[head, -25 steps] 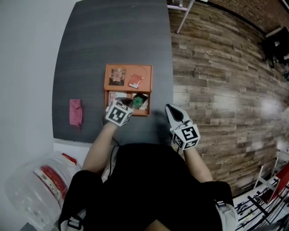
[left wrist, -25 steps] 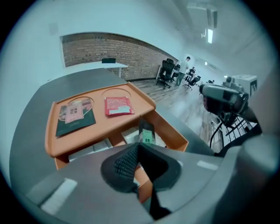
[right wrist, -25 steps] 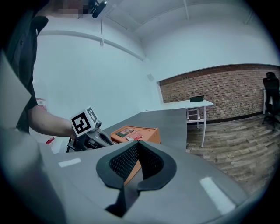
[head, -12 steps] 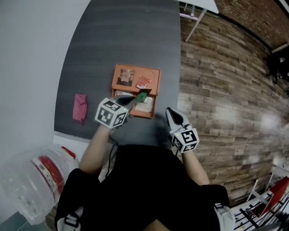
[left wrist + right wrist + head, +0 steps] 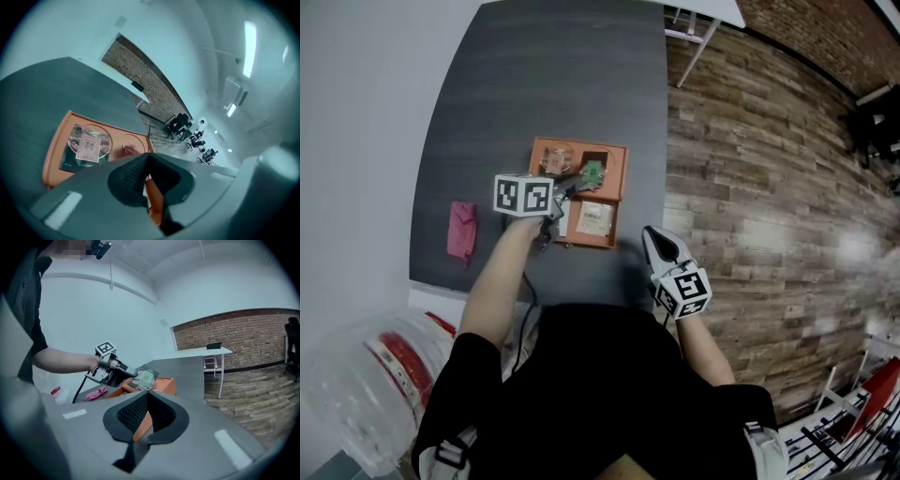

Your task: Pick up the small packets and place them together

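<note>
Packet slip is looking likely: left gripper is pinching green packet by its edge over orange tray's far-right compartment; right gripper is idling, jaws together.

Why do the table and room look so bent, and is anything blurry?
Head view: the wide lens bows the edges of the grey table. Left gripper view: round fisheye frame, dark corners, glaring ceiling light. Right gripper view: same round frame; the green packet is sharp.
</note>
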